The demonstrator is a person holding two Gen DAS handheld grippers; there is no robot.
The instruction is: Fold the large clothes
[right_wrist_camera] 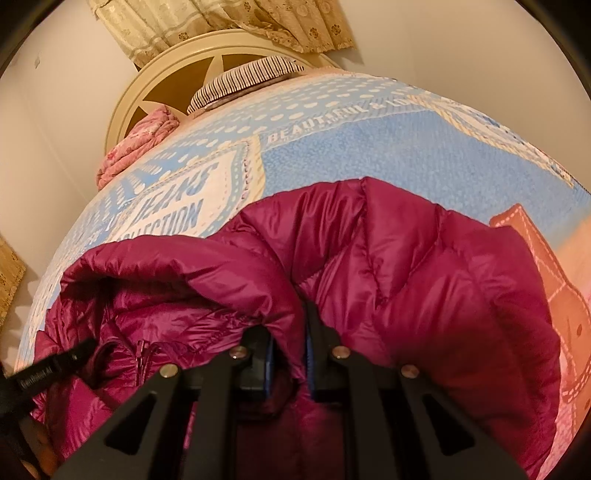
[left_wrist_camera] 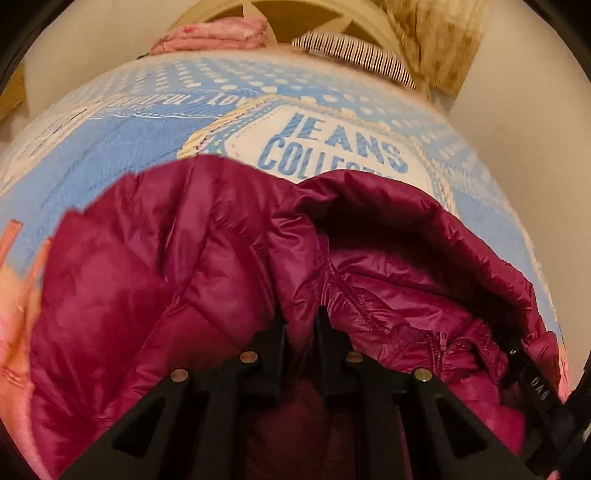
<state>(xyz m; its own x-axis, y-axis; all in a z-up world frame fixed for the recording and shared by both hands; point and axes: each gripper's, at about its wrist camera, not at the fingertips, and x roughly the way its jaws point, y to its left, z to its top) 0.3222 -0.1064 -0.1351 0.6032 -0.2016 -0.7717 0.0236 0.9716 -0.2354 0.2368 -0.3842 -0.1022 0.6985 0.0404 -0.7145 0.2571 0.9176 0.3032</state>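
Note:
A magenta puffer jacket (left_wrist_camera: pixel 184 258) lies crumpled on a blue patchwork bedspread (left_wrist_camera: pixel 147 147), its hood and zipper (left_wrist_camera: pixel 439 343) to the right in the left wrist view. My left gripper (left_wrist_camera: pixel 302 319) is shut on a fold of the jacket, with the fabric bunched between its black fingers. In the right wrist view the same jacket (right_wrist_camera: pixel 424 277) fills the lower half, and my right gripper (right_wrist_camera: pixel 288 325) is shut on another fold near the hood's edge. The other gripper's black finger (right_wrist_camera: pixel 55 363) shows at the left there, and likewise at the right edge (left_wrist_camera: pixel 535 384) in the left wrist view.
The bedspread (right_wrist_camera: pixel 369 147) covers the whole bed. At its far end lie a folded pink quilt (right_wrist_camera: pixel 136 147) and a striped pillow (right_wrist_camera: pixel 243 81) against a cream round headboard (right_wrist_camera: pixel 166 81). A patterned curtain (right_wrist_camera: pixel 221 22) hangs behind, with plain walls on both sides.

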